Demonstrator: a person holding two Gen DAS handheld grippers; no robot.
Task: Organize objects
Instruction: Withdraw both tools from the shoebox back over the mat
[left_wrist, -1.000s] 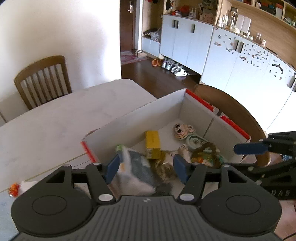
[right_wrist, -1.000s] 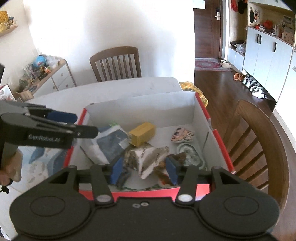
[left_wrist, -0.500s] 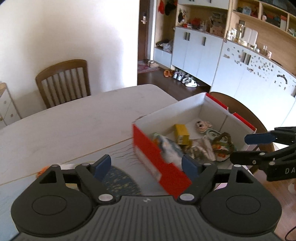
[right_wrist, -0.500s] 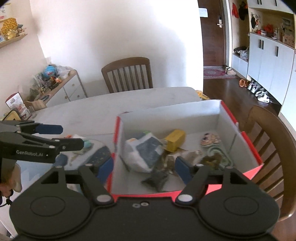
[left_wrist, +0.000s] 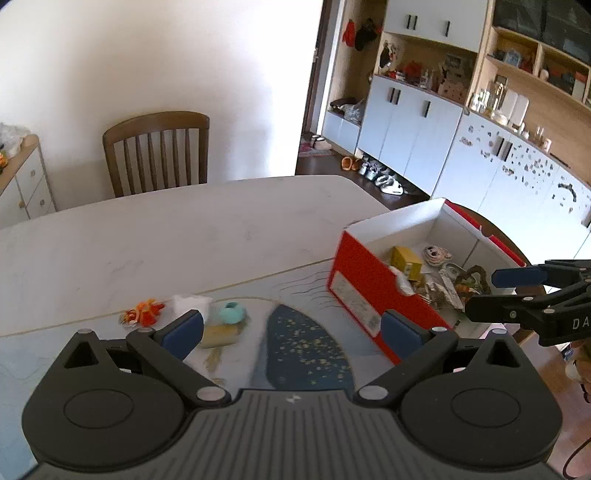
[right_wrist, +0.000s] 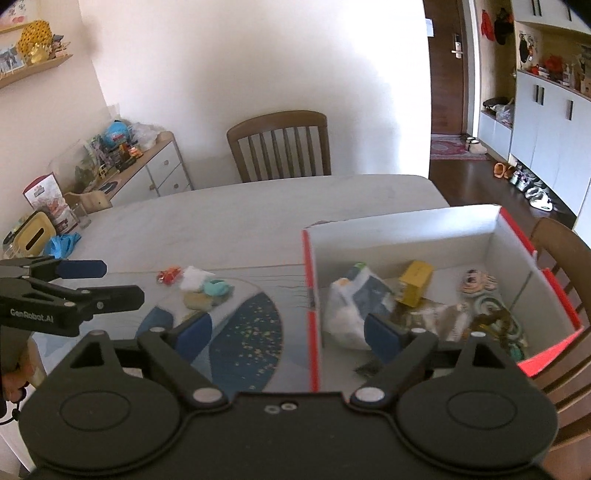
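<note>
Both tools tilt downward, the left tool (left_wrist: 291, 326) and right tool (right_wrist: 288, 336) empty, jaws opening wide

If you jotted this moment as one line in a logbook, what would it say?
left claw: opening, empty | right claw: opening, empty | box: holds yellow block, bag | table: orange toy, teal toy loose

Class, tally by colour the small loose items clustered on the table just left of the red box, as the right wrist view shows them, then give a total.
Orange item: 1
White item: 1
Teal item: 1
Tan item: 1
Total: 4
</note>
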